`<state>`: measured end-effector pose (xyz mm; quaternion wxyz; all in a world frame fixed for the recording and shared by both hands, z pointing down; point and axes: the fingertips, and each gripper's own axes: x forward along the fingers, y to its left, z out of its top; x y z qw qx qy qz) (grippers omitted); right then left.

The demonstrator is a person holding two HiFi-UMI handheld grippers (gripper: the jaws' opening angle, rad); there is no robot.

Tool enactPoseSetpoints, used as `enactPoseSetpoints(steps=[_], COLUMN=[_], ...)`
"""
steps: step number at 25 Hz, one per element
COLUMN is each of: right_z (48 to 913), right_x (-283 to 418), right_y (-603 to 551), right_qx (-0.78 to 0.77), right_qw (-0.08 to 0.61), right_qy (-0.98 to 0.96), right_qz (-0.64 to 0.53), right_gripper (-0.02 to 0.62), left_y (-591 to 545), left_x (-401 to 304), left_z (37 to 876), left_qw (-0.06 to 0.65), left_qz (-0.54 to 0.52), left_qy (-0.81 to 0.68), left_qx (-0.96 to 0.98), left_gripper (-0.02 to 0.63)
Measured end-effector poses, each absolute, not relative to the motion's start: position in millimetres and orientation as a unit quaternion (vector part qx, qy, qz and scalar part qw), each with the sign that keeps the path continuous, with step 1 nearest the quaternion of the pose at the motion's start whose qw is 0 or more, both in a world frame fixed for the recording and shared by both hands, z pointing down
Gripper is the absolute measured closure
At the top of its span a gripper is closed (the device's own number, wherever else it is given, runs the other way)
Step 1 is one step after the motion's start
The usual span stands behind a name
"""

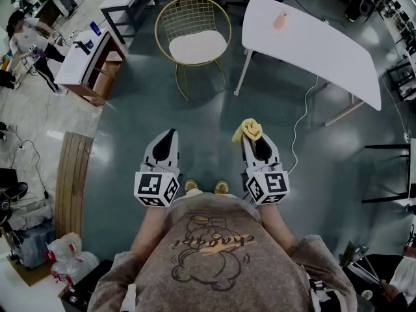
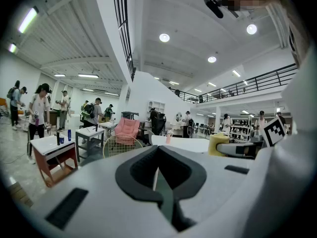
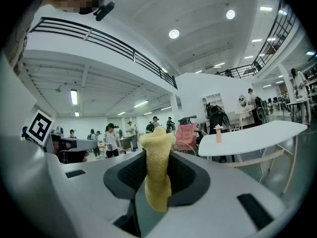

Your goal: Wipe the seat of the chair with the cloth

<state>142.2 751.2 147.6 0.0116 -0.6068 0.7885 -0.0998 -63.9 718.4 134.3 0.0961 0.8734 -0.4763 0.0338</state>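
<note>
Just ahead of the person's torso, both grippers are held low over the dark floor (image 1: 195, 112). The left gripper (image 1: 169, 137) has its jaws drawn together with nothing between them, and looks to have no part in the work for now. The right gripper (image 1: 253, 140) is clamped on the yellow cloth (image 1: 249, 130), which stands out past the jaw tips in a soft, bunched column; only a narrow part of the fabric is pinched. Further out, well apart from both grippers, stands the chair (image 1: 192, 15), a gold wire shell on thin legs, with its pale seat (image 1: 197, 46) bare and facing the person. Beyond it, to the right, is a white table (image 1: 312, 44). The step in hand seems to be the approach: the cloth is secured, and wiping has not begun. The next move calls for closing the gap to the chair, then lowering the right gripper so that the cloth, not the hard jaw tips, meets the seat, pressed flat enough to sweep across it.
</note>
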Motion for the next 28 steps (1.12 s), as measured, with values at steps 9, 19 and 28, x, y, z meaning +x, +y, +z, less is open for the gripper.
enactPoseSetpoints(steps=[9,19,28], right_z=[142,144,152], right_x=[126,85,69], right_y=[742,736,693], right_qx=[-0.603,-0.608,-0.622], right_qw=[0.033,0.035,0.029], right_qy=[0.791,0.786,0.776], right_qz=[-0.103,-0.102,-0.1], right_gripper=[0.465,0.463,0.463], left_y=[706,684,641], left_x=[-77,-110,-125], left_z=[135,136,153], left_qw=[0.103,0.106,0.124], left_qz=[0.032,0.038,0.037], left_qy=[-0.467,-0.439,-0.432], left_qx=[0.878,0.892,0.892], left_gripper=[0.597,0.597,0.597])
